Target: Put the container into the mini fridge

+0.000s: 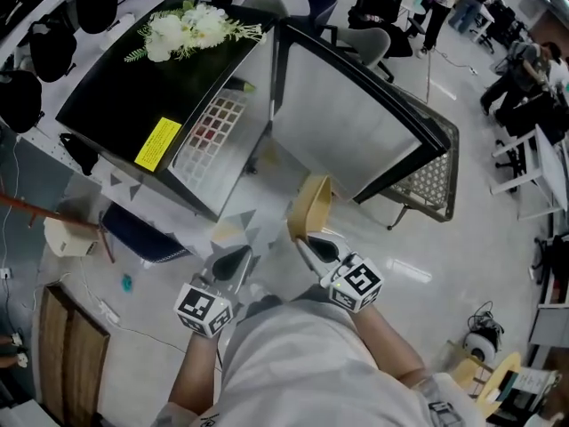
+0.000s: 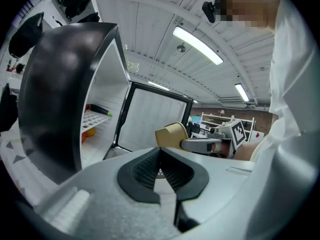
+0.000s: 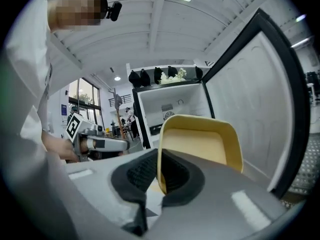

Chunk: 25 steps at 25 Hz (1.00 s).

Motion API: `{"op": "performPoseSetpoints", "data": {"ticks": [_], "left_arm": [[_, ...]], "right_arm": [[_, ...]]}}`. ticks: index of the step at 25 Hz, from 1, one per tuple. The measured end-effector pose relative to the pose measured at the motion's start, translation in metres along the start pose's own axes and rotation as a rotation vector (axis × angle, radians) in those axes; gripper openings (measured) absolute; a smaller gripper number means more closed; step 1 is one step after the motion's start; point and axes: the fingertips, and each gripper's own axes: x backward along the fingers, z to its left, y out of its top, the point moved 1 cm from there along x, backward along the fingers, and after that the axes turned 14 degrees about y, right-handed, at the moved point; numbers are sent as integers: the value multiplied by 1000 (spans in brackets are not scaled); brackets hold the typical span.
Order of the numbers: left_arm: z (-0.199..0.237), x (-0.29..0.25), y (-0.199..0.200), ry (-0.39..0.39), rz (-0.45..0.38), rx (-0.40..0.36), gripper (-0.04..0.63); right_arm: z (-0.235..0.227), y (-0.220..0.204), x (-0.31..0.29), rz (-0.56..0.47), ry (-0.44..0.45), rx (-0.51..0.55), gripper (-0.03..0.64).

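The black mini fridge (image 1: 133,87) stands with its door (image 1: 356,105) swung wide open, showing a white inside and a wire shelf (image 1: 213,123). My right gripper (image 1: 305,241) is shut on the rim of a tan-yellow container (image 1: 313,205), held tilted on edge in front of the opening. In the right gripper view the container (image 3: 200,144) rises from between the pads of my right gripper (image 3: 159,171), with the fridge (image 3: 175,109) beyond. My left gripper (image 1: 238,258) hangs beside it, shut and empty. The left gripper view shows my left gripper (image 2: 160,154), the container (image 2: 172,134) and the fridge (image 2: 60,109).
White flowers (image 1: 191,29) lie on the fridge top, near a yellow sticker (image 1: 158,142). Something orange (image 2: 89,130) sits below the shelf inside. A mesh chair (image 1: 431,181) stands behind the door. A wooden stool (image 1: 67,234) and a dark blue object (image 1: 138,234) are at left. People stand far right.
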Motion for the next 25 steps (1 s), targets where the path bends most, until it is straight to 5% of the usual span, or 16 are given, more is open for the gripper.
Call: {"op": "performPoseSetpoints", "data": {"ticks": [11, 25], "left_arm": [[52, 20, -2, 70, 9, 27, 8], [74, -1, 11, 313, 31, 57, 8]], "right_arm": [[-37, -9, -80, 170, 22, 78, 12], [-102, -25, -161, 346, 243, 136, 12]]}}
